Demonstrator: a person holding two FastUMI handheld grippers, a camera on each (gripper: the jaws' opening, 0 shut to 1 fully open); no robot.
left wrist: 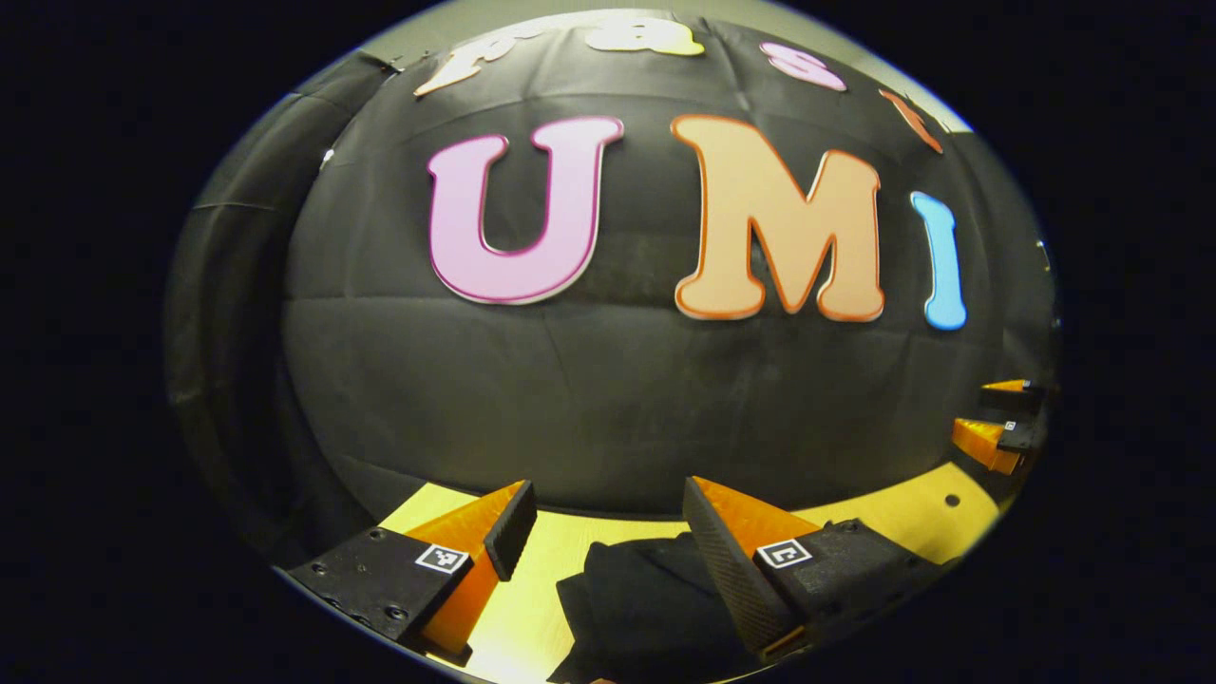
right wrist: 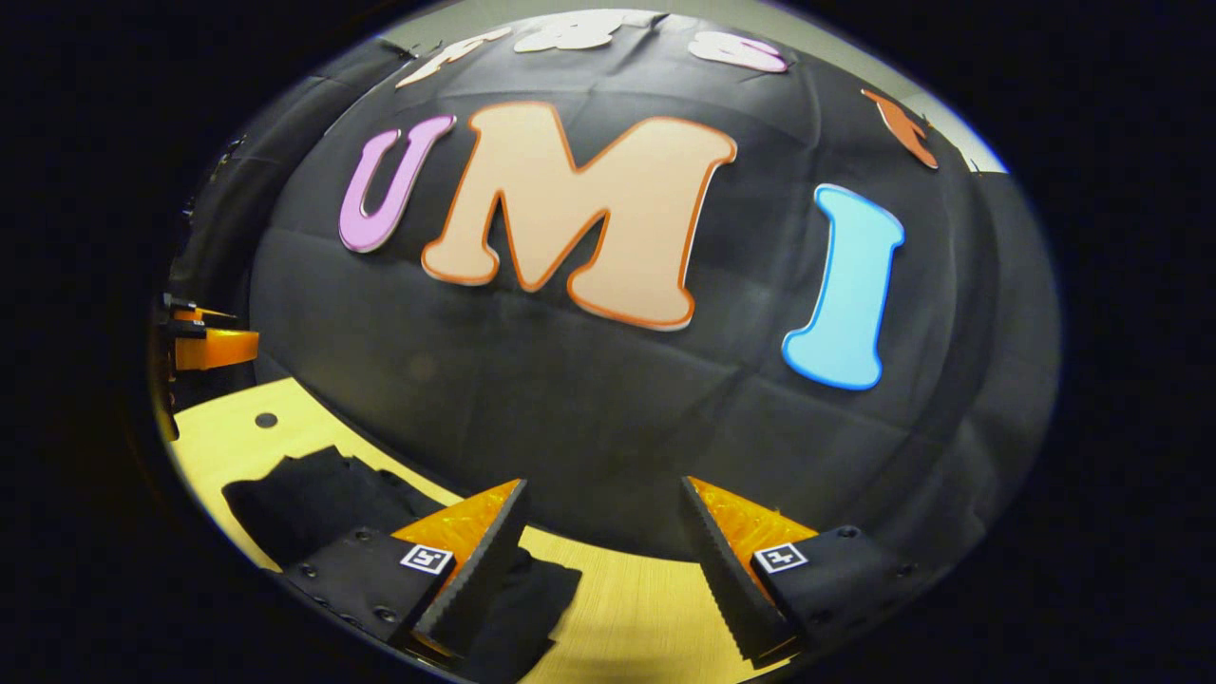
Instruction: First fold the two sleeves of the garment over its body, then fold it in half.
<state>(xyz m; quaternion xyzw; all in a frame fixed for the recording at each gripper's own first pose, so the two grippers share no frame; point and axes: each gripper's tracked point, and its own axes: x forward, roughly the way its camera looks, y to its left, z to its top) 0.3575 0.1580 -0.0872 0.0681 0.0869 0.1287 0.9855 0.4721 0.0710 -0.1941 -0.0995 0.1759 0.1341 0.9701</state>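
Note:
A black garment (left wrist: 638,600) lies on the light wooden table (left wrist: 912,518) at the bottom of the left gripper view, partly under the left gripper (left wrist: 603,532), which is open and held above the cloth. In the right gripper view the garment (right wrist: 323,499) spreads to the lower left, a part of it (right wrist: 532,594) reaching under the left finger of the right gripper (right wrist: 598,532). That gripper is open too, with bare table between its fingers. The right gripper (left wrist: 997,418) also shows at the far right of the left gripper view, and the left gripper (right wrist: 204,342) at the far left of the right gripper view.
The table (right wrist: 646,608) has small round holes (left wrist: 952,500) (right wrist: 266,419) in its top. The black booth wall (left wrist: 608,399) stands close behind the table's far edge.

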